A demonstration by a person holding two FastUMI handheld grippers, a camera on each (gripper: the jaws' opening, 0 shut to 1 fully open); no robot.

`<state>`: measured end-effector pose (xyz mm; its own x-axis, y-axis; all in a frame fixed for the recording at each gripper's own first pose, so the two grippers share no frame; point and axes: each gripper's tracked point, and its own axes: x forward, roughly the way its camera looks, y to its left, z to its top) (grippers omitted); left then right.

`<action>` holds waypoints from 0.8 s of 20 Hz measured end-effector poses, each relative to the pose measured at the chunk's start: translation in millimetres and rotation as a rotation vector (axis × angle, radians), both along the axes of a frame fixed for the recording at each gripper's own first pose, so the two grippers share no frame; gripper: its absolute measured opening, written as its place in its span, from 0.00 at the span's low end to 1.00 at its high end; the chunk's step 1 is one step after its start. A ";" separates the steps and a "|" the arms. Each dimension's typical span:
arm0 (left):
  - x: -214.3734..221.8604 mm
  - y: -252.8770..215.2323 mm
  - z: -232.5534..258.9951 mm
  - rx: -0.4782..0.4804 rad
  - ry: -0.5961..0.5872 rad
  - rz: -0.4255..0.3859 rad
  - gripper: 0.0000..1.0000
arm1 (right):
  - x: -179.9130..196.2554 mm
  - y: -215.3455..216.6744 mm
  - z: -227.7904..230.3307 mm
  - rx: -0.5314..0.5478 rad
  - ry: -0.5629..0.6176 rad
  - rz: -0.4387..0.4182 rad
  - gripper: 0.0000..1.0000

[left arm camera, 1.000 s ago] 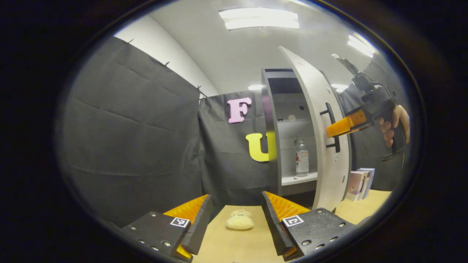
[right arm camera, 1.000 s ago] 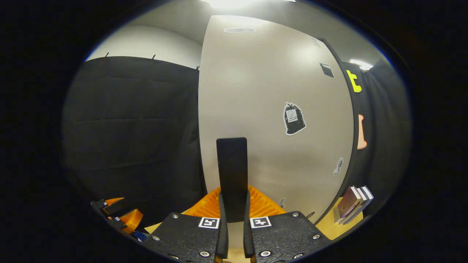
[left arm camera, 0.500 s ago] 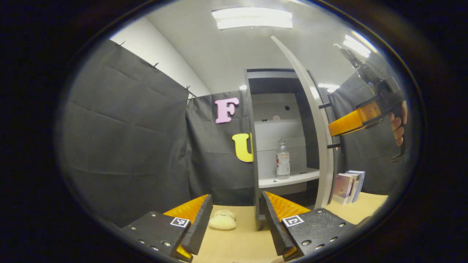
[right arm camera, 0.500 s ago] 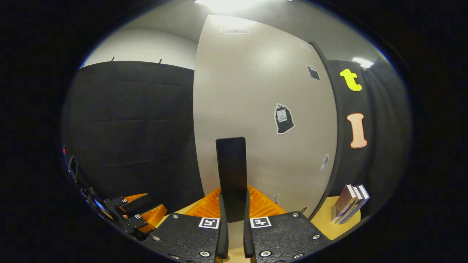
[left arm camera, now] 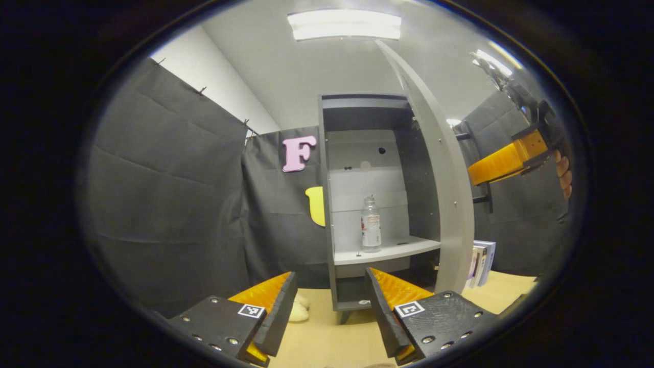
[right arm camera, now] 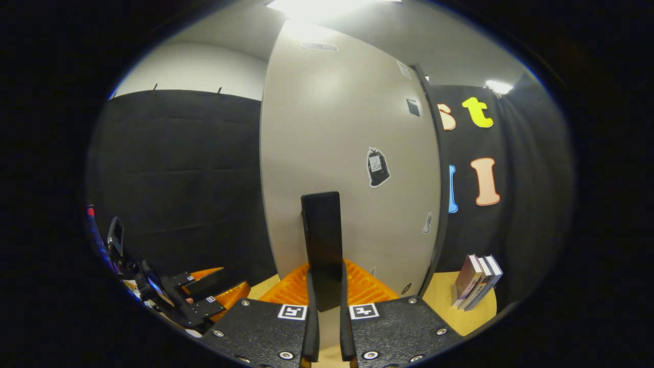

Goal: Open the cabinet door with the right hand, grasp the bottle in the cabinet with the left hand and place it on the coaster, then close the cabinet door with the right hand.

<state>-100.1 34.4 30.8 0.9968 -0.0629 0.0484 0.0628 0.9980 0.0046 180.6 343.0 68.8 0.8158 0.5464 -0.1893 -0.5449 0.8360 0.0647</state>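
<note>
In the left gripper view a clear bottle (left arm camera: 371, 224) with a white label stands upright on the lower shelf of the grey cabinet (left arm camera: 357, 117). The cabinet door (left arm camera: 444, 194) is swung wide to the right. My left gripper (left arm camera: 327, 306) stands open low over the table, well short of the cabinet. My right gripper (left arm camera: 472, 176) reaches the door from the far right, a hand behind it. In the right gripper view my right gripper (right arm camera: 325, 286) is shut on the black door handle (right arm camera: 322, 240), against the door's pale front (right arm camera: 347, 153). The left gripper (right arm camera: 204, 296) sits lower left.
A few books (left arm camera: 479, 260) stand on the wooden table (left arm camera: 327, 342) right of the door, the books (right arm camera: 477, 289) also at lower right in the right gripper view. A cream plush toy (left arm camera: 299, 313) lies on the table left of the cabinet's foot.
The right gripper has pulled the door further open, from half open to wide open, so the whole shelf and bottle now show. The left gripper's view has shifted to face the cabinet.
</note>
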 end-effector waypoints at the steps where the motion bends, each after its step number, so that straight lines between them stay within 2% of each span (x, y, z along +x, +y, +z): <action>1: 1.8 -4.9 0.8 0.000 -0.003 -0.008 0.76 | 0.2 -0.8 -0.1 0.002 0.001 -0.005 0.16; 2: 1.1 -8.9 1.7 0.001 -0.006 -0.015 0.76 | 0.8 -1.0 -0.3 0.003 0.001 -0.011 0.14; 5: 1.9 -24.6 1.9 0.004 -0.009 -0.037 0.76 | 1.1 -5.5 0.2 0.004 -0.004 -0.041 0.16; 6: 3.0 -29.8 1.9 0.001 -0.008 -0.045 0.80 | 1.7 -7.3 0.6 0.001 -0.009 -0.051 0.16; 8: 4.3 -41.9 1.6 -0.001 -0.006 -0.064 0.80 | 4.6 -10.6 1.1 -0.004 -0.016 -0.073 0.16; 9: 3.8 -47.3 3.2 0.002 -0.008 -0.071 0.76 | 4.9 -13.0 1.4 -0.005 -0.014 -0.087 0.16; 12: 3.8 -61.1 6.1 0.006 -0.017 -0.091 0.76 | 9.0 -17.3 0.6 -0.004 -0.020 -0.118 0.15; 14: 1.6 -70.3 6.9 0.011 -0.014 -0.102 0.80 | 10.8 -19.6 0.6 -0.002 -0.024 -0.132 0.15; 16: -0.7 -75.0 5.9 0.013 -0.010 -0.103 0.76 | 14.3 -22.1 0.2 -0.001 -0.029 -0.152 0.15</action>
